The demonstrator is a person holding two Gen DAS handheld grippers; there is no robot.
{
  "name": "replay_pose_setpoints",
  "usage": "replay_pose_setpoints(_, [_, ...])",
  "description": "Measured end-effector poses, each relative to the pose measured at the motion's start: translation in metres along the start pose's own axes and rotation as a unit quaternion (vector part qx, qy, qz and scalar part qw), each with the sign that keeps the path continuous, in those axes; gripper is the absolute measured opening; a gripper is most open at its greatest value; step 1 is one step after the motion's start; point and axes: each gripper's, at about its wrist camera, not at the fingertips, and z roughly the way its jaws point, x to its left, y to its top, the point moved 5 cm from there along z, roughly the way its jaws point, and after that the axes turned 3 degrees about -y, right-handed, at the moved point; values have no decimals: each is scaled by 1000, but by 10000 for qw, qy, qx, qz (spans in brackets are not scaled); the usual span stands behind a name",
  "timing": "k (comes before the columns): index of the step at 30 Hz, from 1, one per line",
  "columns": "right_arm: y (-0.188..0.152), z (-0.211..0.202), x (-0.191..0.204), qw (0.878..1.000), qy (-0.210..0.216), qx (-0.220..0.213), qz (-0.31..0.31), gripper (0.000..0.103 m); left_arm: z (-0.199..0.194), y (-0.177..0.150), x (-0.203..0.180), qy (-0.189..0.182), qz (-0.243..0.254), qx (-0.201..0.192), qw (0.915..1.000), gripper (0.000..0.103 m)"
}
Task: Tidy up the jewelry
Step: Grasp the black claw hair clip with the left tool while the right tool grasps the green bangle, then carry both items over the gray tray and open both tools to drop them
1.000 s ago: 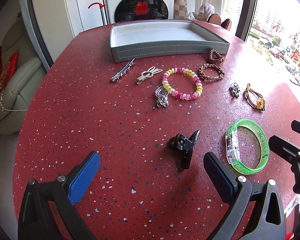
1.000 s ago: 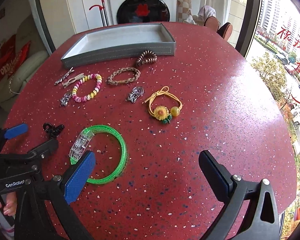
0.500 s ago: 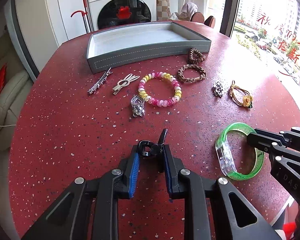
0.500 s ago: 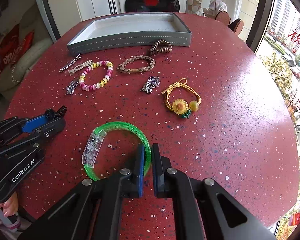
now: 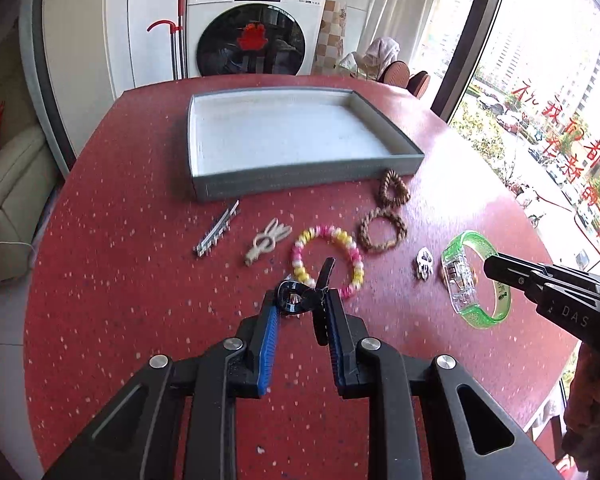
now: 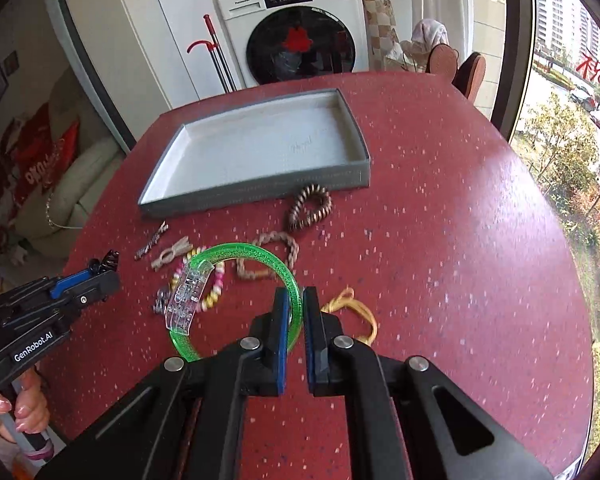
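The left claw [image 5: 302, 308] is closed on a black hair clip [image 5: 300, 298], its blue-padded fingers [image 5: 270, 332] pinching it, lifted off the counter [image 5: 120, 280]. The right claw [image 6: 294, 312] is clamped on the rim of a green bangle [image 6: 236, 252], also raised. A hand [image 6: 18, 412] with pink nails grips the left handle.

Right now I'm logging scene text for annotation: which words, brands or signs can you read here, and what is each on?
"Panasonic": washing machine front panel, small but legible.
"GenRobot.AI": side of the left gripper.
"DAS": side of the right gripper, the rest cut off.
Red Chinese characters: window decals, not clearly readable.
Washer display and button labels: too small to read.
Faint mark on the grey tray floor: illegible.
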Motion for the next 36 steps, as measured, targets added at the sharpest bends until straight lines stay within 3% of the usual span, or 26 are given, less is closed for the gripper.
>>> replay_pose_setpoints(5, [60,21,0,9999,-44,-69,-119,8,11,69,9,181,27,-230,9996,41])
replay_pose_setpoints(9, [104,54,-7,9999,-114,22,-58,8,42,119,19,325,-29,-234,9992,41])
replay_pose_setpoints(15, [148,119,-20,9991,-333,248,96,8,102,164,37,560,-168,-37,9983,41])
replay_pose_setpoints(25, [166,190,-24,9968,-514,588,148,8,178,182,60,993,-199,364,9942,41])
replay_pose_setpoints(30, [158,199,-23,9960,-638,620,65,8,195,178,60,1193,24,522,9915,41])
replay_pose_setpoints(32, [158,199,-22,9959,-664,619,47,8,195,178,57,1336,181,419,9900,42])
replay_pose_setpoints(36, [157,195,-20,9964,-529,649,114,12,193,177,51,1501,318,445,9872,42])
